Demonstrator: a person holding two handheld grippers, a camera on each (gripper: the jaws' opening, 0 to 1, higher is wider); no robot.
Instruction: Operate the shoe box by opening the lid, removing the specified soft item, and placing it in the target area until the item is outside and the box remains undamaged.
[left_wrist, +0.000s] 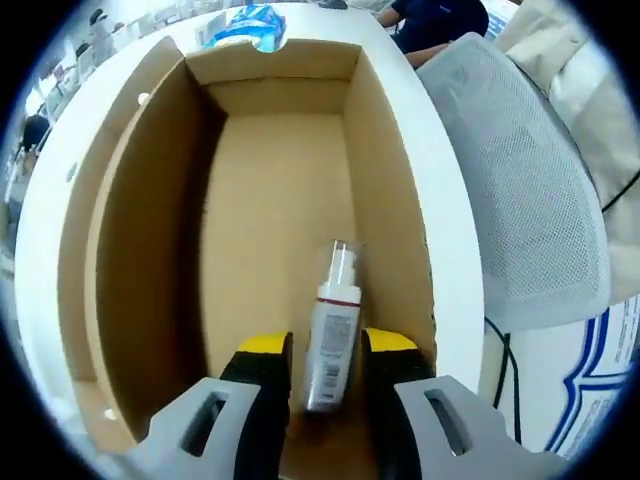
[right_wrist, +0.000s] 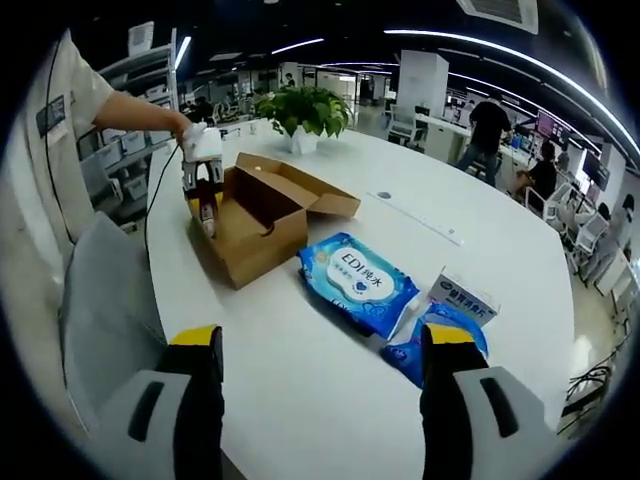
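An open brown cardboard shoe box (left_wrist: 270, 190) sits on a white desk (right_wrist: 330, 370), its lid folded back. Inside the box, the left gripper (left_wrist: 327, 352) has its jaws closed against the sides of a small white spray bottle (left_wrist: 332, 335) with a red label band and clear cap. The right gripper (right_wrist: 320, 345) hovers above the desk, jaws spread wide, near a blue wipes pack (right_wrist: 358, 280).

Brown box (left_wrist: 270, 170), white bottle (left_wrist: 332, 335)
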